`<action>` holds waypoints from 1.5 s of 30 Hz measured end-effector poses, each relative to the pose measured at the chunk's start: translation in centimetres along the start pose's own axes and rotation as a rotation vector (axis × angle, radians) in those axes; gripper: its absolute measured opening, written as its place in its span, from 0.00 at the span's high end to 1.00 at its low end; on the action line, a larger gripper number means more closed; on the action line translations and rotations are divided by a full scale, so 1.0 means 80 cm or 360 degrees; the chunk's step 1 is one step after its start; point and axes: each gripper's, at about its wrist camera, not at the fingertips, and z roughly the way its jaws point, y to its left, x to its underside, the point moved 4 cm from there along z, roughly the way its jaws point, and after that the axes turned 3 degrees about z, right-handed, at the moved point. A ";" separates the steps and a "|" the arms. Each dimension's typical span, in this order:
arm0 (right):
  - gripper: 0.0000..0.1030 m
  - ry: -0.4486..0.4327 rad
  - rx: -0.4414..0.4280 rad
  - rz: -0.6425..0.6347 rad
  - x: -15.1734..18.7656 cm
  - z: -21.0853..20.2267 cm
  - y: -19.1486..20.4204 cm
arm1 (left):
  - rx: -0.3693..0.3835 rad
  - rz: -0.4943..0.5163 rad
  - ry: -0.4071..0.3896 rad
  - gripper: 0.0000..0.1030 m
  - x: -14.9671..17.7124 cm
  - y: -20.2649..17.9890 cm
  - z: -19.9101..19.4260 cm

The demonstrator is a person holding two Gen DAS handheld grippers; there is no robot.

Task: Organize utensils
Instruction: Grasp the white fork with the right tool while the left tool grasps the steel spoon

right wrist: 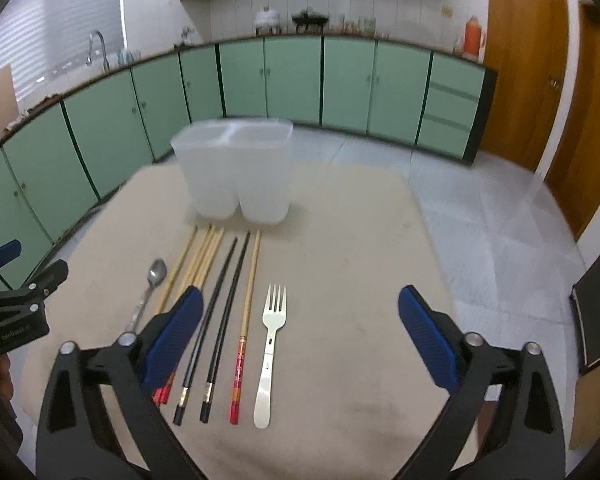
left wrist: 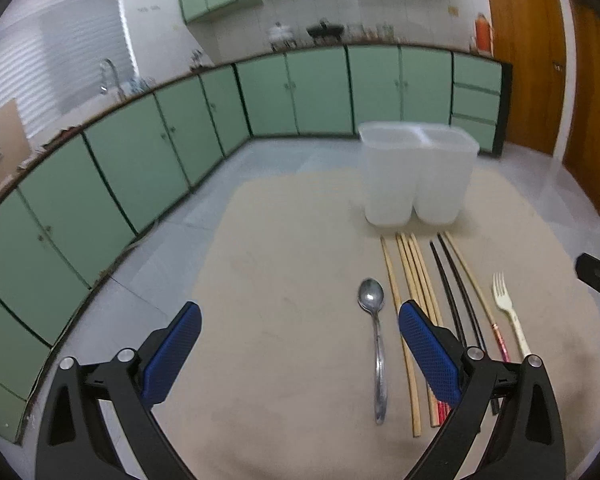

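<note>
2 grippers, both with jaws spread wide and nothing between the pads. Your left gripper (left wrist: 300,350) hangs over the table (left wrist: 284,240) with the spoon (left wrist: 374,336) lying between its fingers, nearer the right finger, handle toward you and bowl toward the container (left wrist: 416,176). Your right gripper (right wrist: 300,332) straddles the fork (right wrist: 270,354), with the black chopsticks (right wrist: 216,328) nearer its left finger. All utensils lie flat, long axes running away from you toward the 2-compartment container. Judgement: spoon for the left, fork for the right; close across each handle.
</note>
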 end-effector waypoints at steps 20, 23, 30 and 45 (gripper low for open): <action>0.44 0.0447 0.0024 0.0081 0.029 0.158 0.010 | 0.0110 0.0023 0.0303 0.11 0.001 -0.029 0.125; 0.58 0.0447 0.0036 0.0073 0.024 0.164 0.015 | 0.0127 0.0016 0.0324 0.11 0.000 -0.031 0.134; 0.74 0.0436 0.0055 0.0048 0.023 0.158 0.021 | 0.0149 -0.0001 0.0357 0.11 0.000 -0.035 0.156; 0.75 0.0427 0.0009 0.0047 0.019 0.152 0.007 | 0.0210 -0.0083 0.0438 0.20 0.001 -0.039 0.175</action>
